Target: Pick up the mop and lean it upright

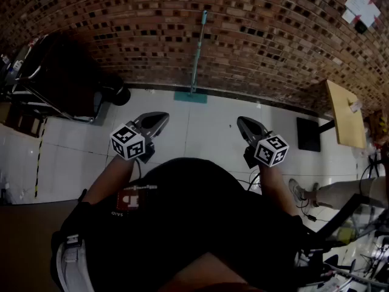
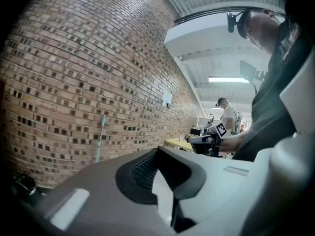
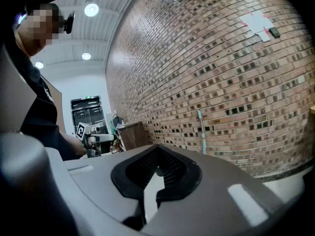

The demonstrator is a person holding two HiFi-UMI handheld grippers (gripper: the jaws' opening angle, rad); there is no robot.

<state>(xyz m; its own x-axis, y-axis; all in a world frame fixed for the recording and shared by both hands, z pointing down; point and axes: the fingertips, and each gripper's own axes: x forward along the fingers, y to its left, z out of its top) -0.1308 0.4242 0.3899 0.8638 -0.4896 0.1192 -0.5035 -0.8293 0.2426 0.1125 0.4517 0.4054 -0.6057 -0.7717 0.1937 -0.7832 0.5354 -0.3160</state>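
Observation:
The mop [image 1: 196,53] stands upright against the brick wall, its teal handle leaning on the bricks and its flat teal head [image 1: 190,96] on the white floor at the wall's foot. The same mop handle [image 2: 100,139] shows far off in the left gripper view, and the mop [image 3: 202,132] again in the right gripper view. My left gripper [image 1: 161,118] and right gripper [image 1: 242,122] are held low in front of my body, well short of the mop. Both are shut with nothing between the jaws: left gripper [image 2: 158,151], right gripper [image 3: 156,154].
A black chair or cart [image 1: 61,78] stands at the left by the wall. A tan table [image 1: 343,111] and a black panel [image 1: 308,134] are at the right. Another person's leg and shoe [image 1: 301,193] and cables lie at the lower right. White papers [image 1: 361,5] hang on the wall.

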